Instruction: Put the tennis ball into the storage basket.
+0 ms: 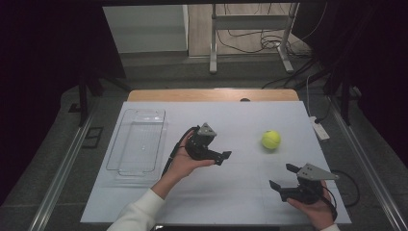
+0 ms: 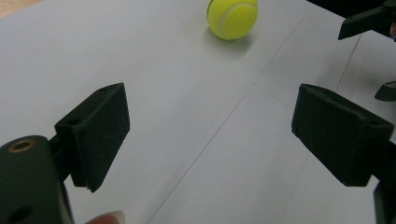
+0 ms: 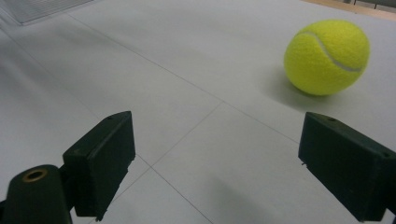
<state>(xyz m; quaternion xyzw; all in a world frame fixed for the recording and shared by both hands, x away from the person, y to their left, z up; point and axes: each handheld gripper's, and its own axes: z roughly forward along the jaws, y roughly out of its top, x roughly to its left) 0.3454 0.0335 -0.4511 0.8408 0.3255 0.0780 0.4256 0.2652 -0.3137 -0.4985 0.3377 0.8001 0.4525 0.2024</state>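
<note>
On the left side of the white sheet (image 1: 231, 202) we note a clear plastic tray (image 1: 126, 168), long side running away from us, with nothing visible inside it. Its near corner lies close to the person's left forearm, whose white sleeve (image 1: 137, 214) enters from the bottom edge of the high view.

Just right of the tray we see the left gripper (image 1: 225, 156), held in the left hand (image 1: 185, 163) above the middle of the sheet. It points to the right, toward the ball. In the left gripper view (image 2: 210, 135) its jaws stand wide apart with only bare sheet between them; nothing is gripped. A fingertip shows at the bottom edge of that view.

Further right we record the tennis ball (image 1: 271, 140), yellow-green, resting on the sheet by itself, right of centre. It is near the left gripper's tips but clearly apart from them. In the left gripper view the ball (image 2: 232, 17) sits ahead and near the top edge; in the right gripper view it (image 3: 327, 57) lies ahead and to the right, beyond the jaws, casting a soft shadow.

At the near right we see the right gripper (image 1: 283, 177), held in the right hand (image 1: 315, 209) close to the sheet's near edge, pointing left and slightly away from us. In its own view (image 3: 215, 163) the jaws are spread wide and empty. The ball lies beyond it, untouched by either gripper.
</note>
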